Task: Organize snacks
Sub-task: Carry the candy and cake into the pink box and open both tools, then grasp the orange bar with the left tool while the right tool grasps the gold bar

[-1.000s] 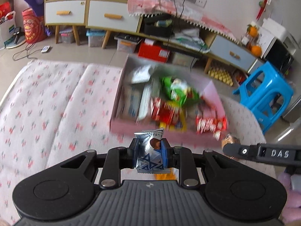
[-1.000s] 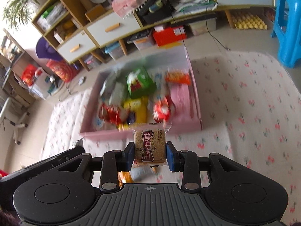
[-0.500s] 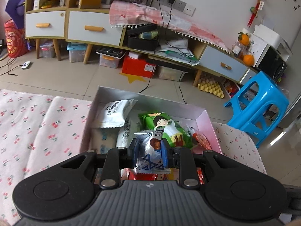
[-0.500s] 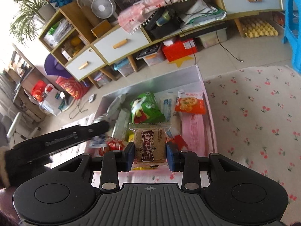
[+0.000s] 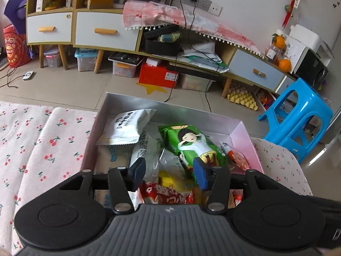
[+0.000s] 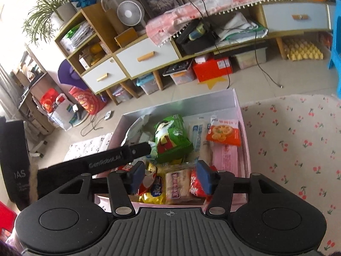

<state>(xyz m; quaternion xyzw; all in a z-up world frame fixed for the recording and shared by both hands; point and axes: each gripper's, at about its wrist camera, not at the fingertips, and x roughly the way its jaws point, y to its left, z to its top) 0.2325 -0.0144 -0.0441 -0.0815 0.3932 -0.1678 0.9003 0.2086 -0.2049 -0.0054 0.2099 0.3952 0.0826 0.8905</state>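
Note:
An open pink box (image 5: pixel 245 136) on the cherry-print cloth holds several snack packets, among them a green one (image 5: pixel 191 143) and a white one (image 5: pixel 130 125). My left gripper (image 5: pixel 169 173) hovers over the box with its jaws opening and nothing between its pads; a silvery wrapper (image 5: pixel 170 163) lies below the gap. My right gripper (image 6: pixel 170 177) is over the box's near end (image 6: pixel 236 100), jaws opening too. A brown biscuit packet (image 6: pixel 177 184) lies loose in the box under it, touched by neither pad. The left gripper's finger (image 6: pixel 119 157) reaches in from the left.
The cherry-print cloth (image 5: pixel 42 149) spreads on both sides of the box. A blue plastic stool (image 5: pixel 296 117) stands at the right. Beyond the box are a tiled floor, cables and a long low cabinet (image 5: pixel 102 32) with storage bins under it.
Both grippers moved forward over the box, then opened. The silver-blue packet left the left jaws and the brown biscuit packet dropped from the right jaws into the box.

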